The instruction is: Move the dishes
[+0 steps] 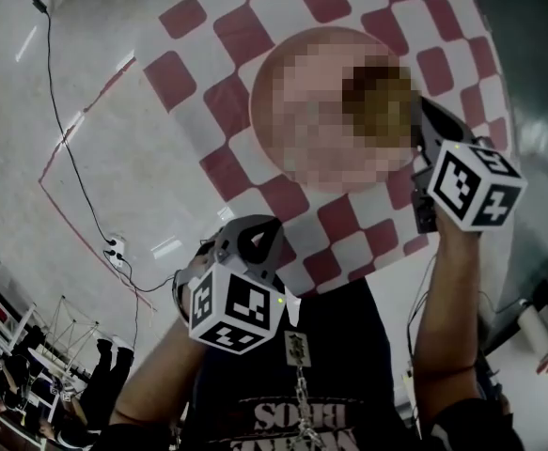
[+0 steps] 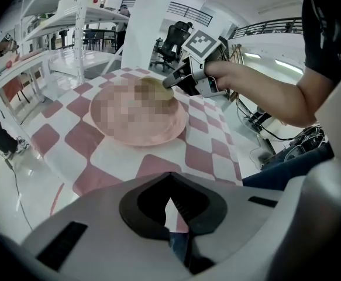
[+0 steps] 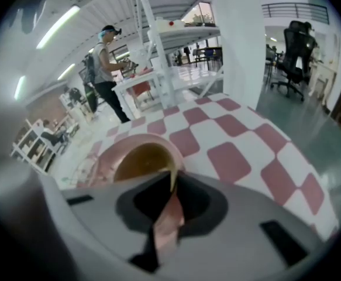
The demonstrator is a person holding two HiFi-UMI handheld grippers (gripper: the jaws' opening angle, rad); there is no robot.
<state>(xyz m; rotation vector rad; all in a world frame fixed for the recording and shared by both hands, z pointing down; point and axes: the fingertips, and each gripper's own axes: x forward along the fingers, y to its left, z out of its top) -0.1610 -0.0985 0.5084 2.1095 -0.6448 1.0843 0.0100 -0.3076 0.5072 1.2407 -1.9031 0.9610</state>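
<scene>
Over checkered desk (image 1: pixel 191 17): right tongs (image 3: pixel 171 181) clamped on rim of brown bowl (image 3: pixel 140 160), over pink plate (image 2: pixel 154 138); left tongs (image 2: pixel 169 202) closed, empty.

I see the table cloth (image 2: pixel 205 151) as a smooth sheet with little shine; whether it is fabric or plastic I cannot tell. The pink plate (image 2: pixel 158 138) and the bowl (image 3: pixel 138 160) look smooth and glazed, and the bowl is glossy brown inside. The left gripper (image 2: pixel 171 199) and the right gripper (image 3: pixel 173 183) have grey matt plastic shells with black matt lining. The floor (image 1: pixel 29 111) is polished and reflects lamps. A metal chain (image 1: pixel 300 383) hangs on a dark cloth shirt (image 1: pixel 358 346).
</scene>
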